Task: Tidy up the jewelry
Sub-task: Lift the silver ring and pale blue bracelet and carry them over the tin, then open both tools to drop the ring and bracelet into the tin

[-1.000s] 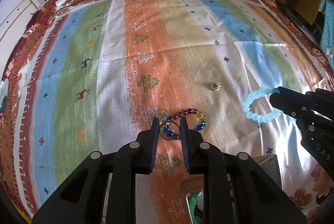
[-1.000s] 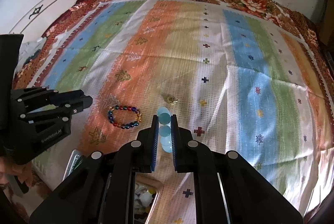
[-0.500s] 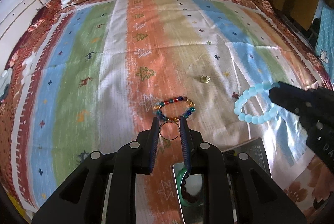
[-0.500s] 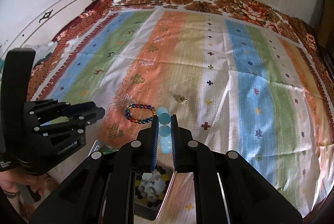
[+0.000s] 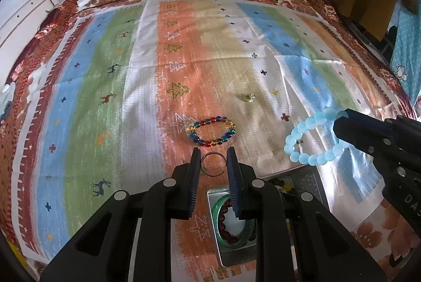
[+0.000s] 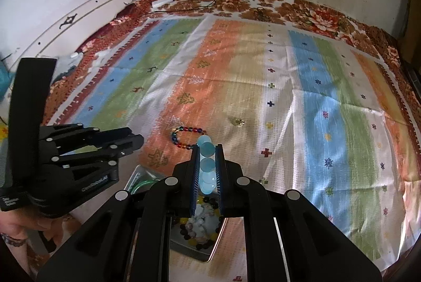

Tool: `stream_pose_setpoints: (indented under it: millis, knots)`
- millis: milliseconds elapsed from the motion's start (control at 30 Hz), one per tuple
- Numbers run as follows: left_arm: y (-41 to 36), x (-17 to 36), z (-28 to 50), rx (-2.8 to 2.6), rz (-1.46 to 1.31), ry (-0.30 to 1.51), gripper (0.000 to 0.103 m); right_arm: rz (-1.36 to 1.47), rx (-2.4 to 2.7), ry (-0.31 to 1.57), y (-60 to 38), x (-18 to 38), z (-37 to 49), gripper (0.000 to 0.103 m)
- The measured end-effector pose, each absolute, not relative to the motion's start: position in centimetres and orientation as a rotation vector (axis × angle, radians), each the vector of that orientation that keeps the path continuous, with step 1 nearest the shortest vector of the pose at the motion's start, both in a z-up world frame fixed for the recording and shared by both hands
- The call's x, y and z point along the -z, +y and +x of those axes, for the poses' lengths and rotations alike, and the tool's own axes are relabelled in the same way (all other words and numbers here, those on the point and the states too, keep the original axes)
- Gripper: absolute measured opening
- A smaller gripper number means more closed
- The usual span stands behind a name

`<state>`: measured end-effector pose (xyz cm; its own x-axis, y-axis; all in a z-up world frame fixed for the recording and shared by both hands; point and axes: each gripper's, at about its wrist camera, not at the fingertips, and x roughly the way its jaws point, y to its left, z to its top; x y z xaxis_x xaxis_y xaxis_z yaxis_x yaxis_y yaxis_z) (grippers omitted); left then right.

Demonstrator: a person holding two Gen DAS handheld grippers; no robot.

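Note:
My left gripper (image 5: 212, 159) is shut on a thin metal ring (image 5: 212, 164), held above the striped cloth just behind a metal tin (image 5: 231, 250) with a green bangle and dark red beads in it. My right gripper (image 6: 207, 150) is shut on a pale blue bead bracelet (image 6: 206, 169), which hangs as a loop in the left wrist view (image 5: 310, 140). It hovers over a second tin (image 6: 200, 237) of mixed beads. A multicoloured bead bracelet (image 5: 211, 130) and a small gold earring (image 5: 248, 97) lie on the cloth beyond both grippers.
The striped cloth (image 6: 315, 97) covers a bed with a floral border, bounded by a wall at the back. A white charger and black cables (image 6: 163, 1) lie at the far left corner. A hand (image 6: 15, 224) holds the left gripper at the lower left.
Both grippers have drawn back toward the near edge and risen a little, each keeping its piece. The tins have come into view below them, and the multicoloured bracelet now lies farther ahead.

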<state>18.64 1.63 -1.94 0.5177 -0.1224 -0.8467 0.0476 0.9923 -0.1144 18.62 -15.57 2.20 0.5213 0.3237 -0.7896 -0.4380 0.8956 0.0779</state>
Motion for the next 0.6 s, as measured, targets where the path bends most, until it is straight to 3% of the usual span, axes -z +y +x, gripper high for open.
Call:
stream_pose_setpoints:
  millis: [600]
  knots:
    - [-0.3,2.6,15.3,0.146,-0.052,1.028,0.020,-0.123,-0.495,0.979,-16.1,0.0,15.2,0.012]
